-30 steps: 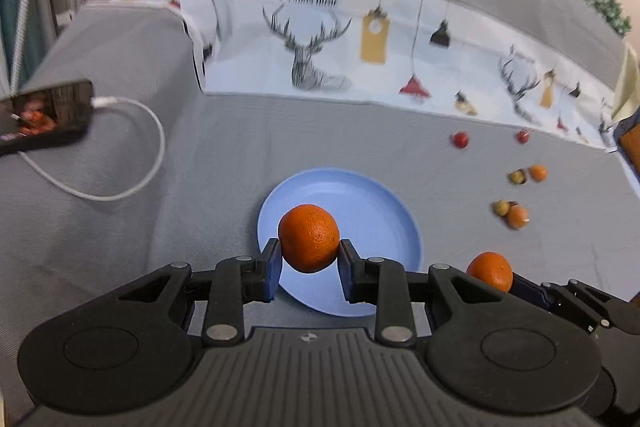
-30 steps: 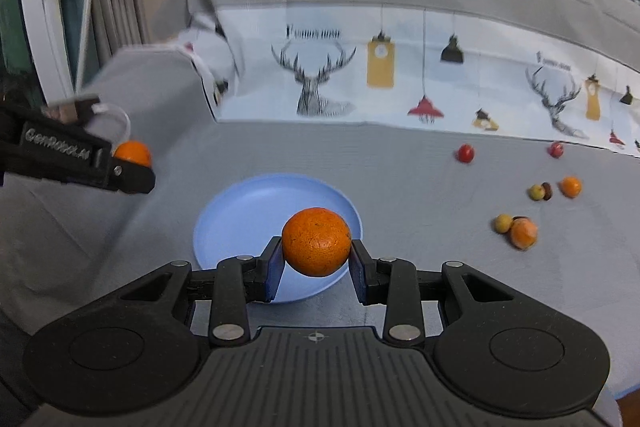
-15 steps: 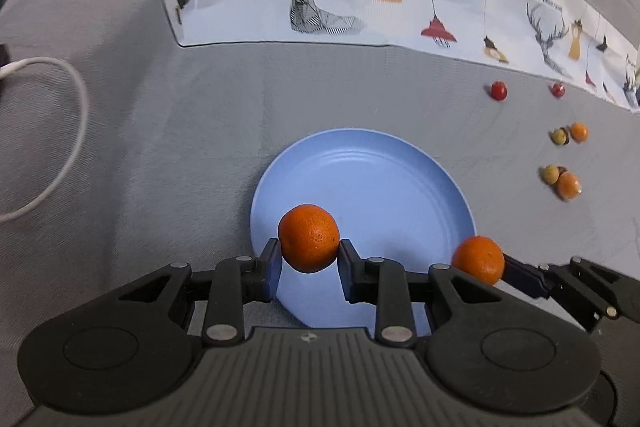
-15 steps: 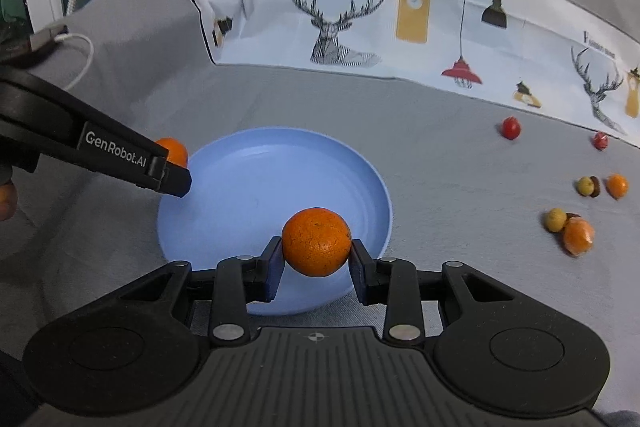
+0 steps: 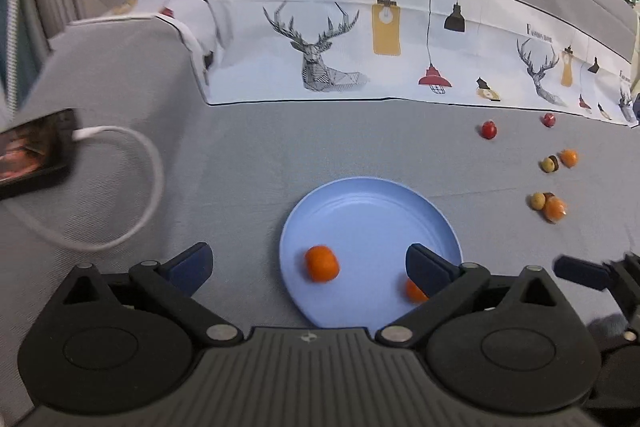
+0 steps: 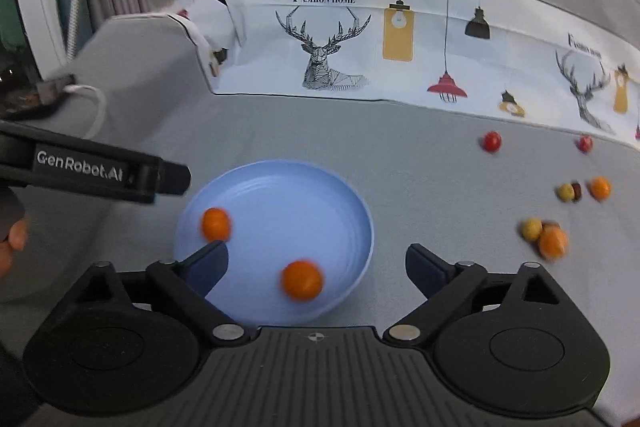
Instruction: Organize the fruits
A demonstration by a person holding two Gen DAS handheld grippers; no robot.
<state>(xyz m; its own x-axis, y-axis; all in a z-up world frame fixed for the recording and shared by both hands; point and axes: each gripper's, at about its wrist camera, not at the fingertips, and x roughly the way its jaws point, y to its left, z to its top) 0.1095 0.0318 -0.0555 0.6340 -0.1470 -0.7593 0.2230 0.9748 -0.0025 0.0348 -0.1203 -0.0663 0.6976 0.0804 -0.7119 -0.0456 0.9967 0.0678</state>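
resting on blue plate (image 6: 360,227): two round oranges (image 6: 302,280)

One blue plate (image 5: 372,203) is seen, and two oranges are counted in it: one (image 5: 322,263) in full view, the other (image 5: 414,291) partly hidden behind a gripper finger. On the grey cloth (image 5: 248,155) two small red fruits (image 5: 489,129) (image 5: 549,119), two yellowish ones (image 5: 547,164) (image 5: 537,201) and two small orange ones (image 5: 569,157) (image 5: 554,209) are counted. One phone (image 5: 30,151) and one white cable (image 5: 132,187) are seen.
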